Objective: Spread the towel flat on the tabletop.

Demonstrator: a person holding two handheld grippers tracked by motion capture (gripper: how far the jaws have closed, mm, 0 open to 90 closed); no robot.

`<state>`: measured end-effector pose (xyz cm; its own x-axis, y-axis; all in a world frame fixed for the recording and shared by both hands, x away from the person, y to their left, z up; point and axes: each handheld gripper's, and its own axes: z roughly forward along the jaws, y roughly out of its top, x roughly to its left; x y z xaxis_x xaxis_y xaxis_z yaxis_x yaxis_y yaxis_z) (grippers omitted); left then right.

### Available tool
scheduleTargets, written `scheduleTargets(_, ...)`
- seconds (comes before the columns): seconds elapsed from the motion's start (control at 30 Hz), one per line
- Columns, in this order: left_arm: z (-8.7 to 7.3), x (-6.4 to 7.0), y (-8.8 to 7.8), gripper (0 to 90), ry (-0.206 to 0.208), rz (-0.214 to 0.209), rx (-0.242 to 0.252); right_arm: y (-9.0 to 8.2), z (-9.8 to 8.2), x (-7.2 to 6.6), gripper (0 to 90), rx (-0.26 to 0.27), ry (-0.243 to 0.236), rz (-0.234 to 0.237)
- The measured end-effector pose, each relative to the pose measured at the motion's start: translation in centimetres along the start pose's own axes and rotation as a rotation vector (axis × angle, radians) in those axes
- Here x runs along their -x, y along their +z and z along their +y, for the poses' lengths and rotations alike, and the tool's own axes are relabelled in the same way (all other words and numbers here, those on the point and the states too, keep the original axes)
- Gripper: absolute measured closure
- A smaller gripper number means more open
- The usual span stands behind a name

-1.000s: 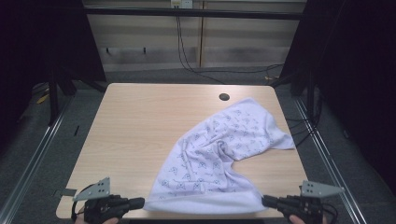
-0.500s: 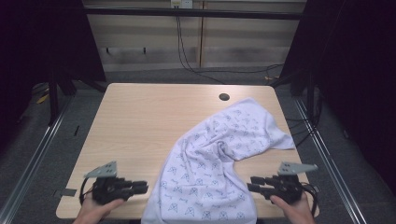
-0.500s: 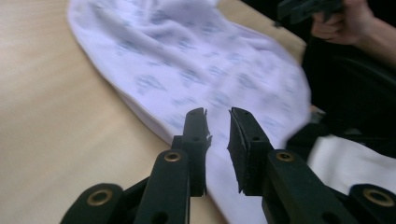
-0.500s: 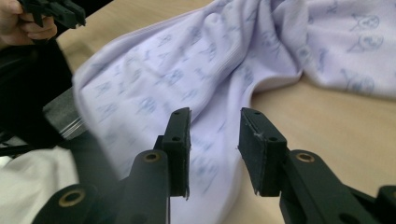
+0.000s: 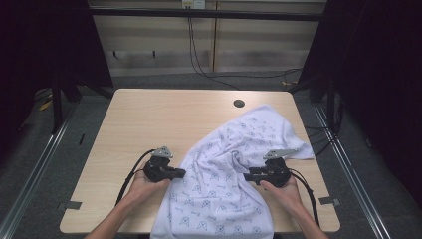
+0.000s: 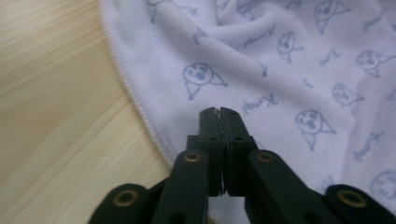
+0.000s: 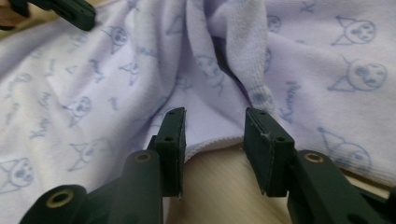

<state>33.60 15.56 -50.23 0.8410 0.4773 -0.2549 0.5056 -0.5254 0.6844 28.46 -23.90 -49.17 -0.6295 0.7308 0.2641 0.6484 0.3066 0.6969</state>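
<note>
A pale lilac cloth (image 5: 234,164) printed with small figures lies rumpled across the right half of the wooden table (image 5: 149,119), its near end hanging over the front edge. My left gripper (image 5: 182,173) is at the cloth's left hem. In the left gripper view that gripper (image 6: 219,112) is shut, with its tips over the cloth (image 6: 280,60) and nothing seen between them. My right gripper (image 5: 248,176) is at the cloth's right side. Its jaws (image 7: 215,115) have just been opening and stand apart. The cloth's hem (image 7: 210,143) lies between them, unpressed.
A dark round hole (image 5: 239,103) sits near the table's far edge. Bare wood spreads over the left and far parts. Dark frame posts and rails flank the table, and cables (image 5: 199,59) hang behind it. The left gripper's jaws (image 7: 70,11) appear top left in the right gripper view.
Both hands have moved from the table's front edge up the table and inward to the cloth. The right jaws have widened. The cloth has bunched between the grippers.
</note>
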Motion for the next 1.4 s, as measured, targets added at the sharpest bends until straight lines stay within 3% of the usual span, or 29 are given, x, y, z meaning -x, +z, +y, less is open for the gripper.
scheduleTargets(0.13, -2.6, 0.3, -2.1, 90.0, -0.046, -0.041, 0.022, 0.2, -0.4, -0.1, 59.4, -0.004, 0.006, 0.014)
scheduleTargets(0.23, -4.9, 1.4, -4.3, 90.0, -0.042, -0.058, 0.001, 0.9, -0.4, -0.8, 59.6, -0.027, -0.015, 0.017)
scheduleTargets(0.3, -5.5, 1.7, -4.7, 90.0, -0.048, -0.064, 0.001, 1.2, -0.3, -1.1, 59.4, -0.032, -0.023, 0.015)
scheduleTargets(0.4, -6.8, 2.8, -5.8, 90.0, -0.057, -0.099, -0.019, 1.3, -0.3, -1.4, 58.5, -0.035, -0.03, -0.002)
scheduleTargets(0.5, -8.1, 4.0, -6.8, 90.0, -0.053, -0.164, -0.055, 1.6, -0.3, -1.4, 58.9, -0.038, -0.03, 0.002)
scheduleTargets(0.6, -8.0, 4.1, -6.8, 89.2, -0.041, -0.149, -0.047, 1.7, -0.3, -1.5, 62.6, -0.04, -0.035, 0.011)
scheduleTargets(0.63, -7.8, 3.9, -6.8, 83.8, -0.041, -0.151, -0.042, 1.8, -0.3, -1.8, 71.1, -0.047, -0.055, 0.036)
scheduleTargets(0.67, -7.4, 3.6, -6.5, 83.8, -0.033, -0.132, -0.019, 1.8, -0.3, -1.8, 71.1, -0.047, -0.055, 0.036)
scheduleTargets(0.7, -6.4, 3.1, -6.0, 80.5, -0.032, -0.112, 0.004, 2.0, -0.3, -2.2, 82.0, -0.056, -0.069, 0.058)
scheduleTargets(0.73, -6.4, 3.1, -6.0, 80.0, -0.032, -0.112, 0.004, 2.0, -0.3, -2.2, 82.0, -0.056, -0.069, 0.058)
scheduleTargets(0.8, -4.7, 2.2, -5.2, 79.7, -0.033, -0.091, 0.051, 2.0, -0.2, -2.6, 88.8, -0.066, -0.076, 0.058)
scheduleTargets(0.9, -1.9, 1.1, -3.0, 78.9, -0.008, 0.003, 0.073, -0.4, 0.0, -2.7, 89.4, 0.011, -0.065, 0.078)
scheduleTargets(0.93, -1.9, 1.1, -3.0, 78.0, -0.008, 0.003, 0.073, -0.4, 0.0, -2.7, 89.4, 0.011, -0.065, 0.078)
scheduleTargets(0.97, -0.9, 0.9, -2.1, 77.8, 0.001, 0.021, 0.063, -2.2, -0.4, -2.7, 89.5, 0.054, -0.067, 0.081)
scheduleTargets(1.0, -0.9, 0.9, -2.1, 77.8, 0.001, 0.021, 0.063, -2.2, -0.4, -2.7, 89.5, 0.054, -0.067, 0.081)
scheduleTargets(1.03, -0.6, 0.9, -1.3, 78.0, 0.007, 0.046, 0.042, -4.0, -1.3, -2.5, 89.5, 0.07, -0.065, 0.069)
scheduleTargets(1.07, -0.6, 0.9, -1.3, 78.2, 0.007, 0.046, 0.042, -4.0, -1.3, -2.5, 89.5, 0.07, -0.065, 0.069)
scheduleTargets(1.1, -1.0, 1.2, -0.8, 78.2, 0.027, 0.05, 0.014, -5.4, -2.4, -2.5, 89.5, 0.081, -0.055, 0.067)
scheduleTargets(1.17, -1.2, 1.4, -0.8, 78.2, 0.042, 0.053, 0.018, -6.4, -3.3, -2.6, 89.5, 0.084, -0.045, 0.072)
scheduleTargets(1.23, -2.0, 2.5, -1.5, 80.1, 0.037, 0.044, 0.004, -8.4, -5.3, -3.3, 89.5, 0.082, -0.04, 0.066)
scheduleTargets(1.27, -2.0, 2.5, -1.5, 80.5, 0.037, 0.044, 0.004, -8.4, -5.3, -3.3, 89.5, 0.082, -0.04, 0.066)
scheduleTargets(1.3, -2.3, 2.7, -1.8, 81.8, 0.034, 0.037, 0.0, -9.6, -6.4, -3.9, 89.5, 0.088, -0.035, 0.068)
scheduleTargets(1.4, -3.6, 3.7, -2.9, 86.2, 0.017, 0.012, -0.02, -10.5, -7.3, -4.7, 89.5, 0.081, -0.052, 0.045)
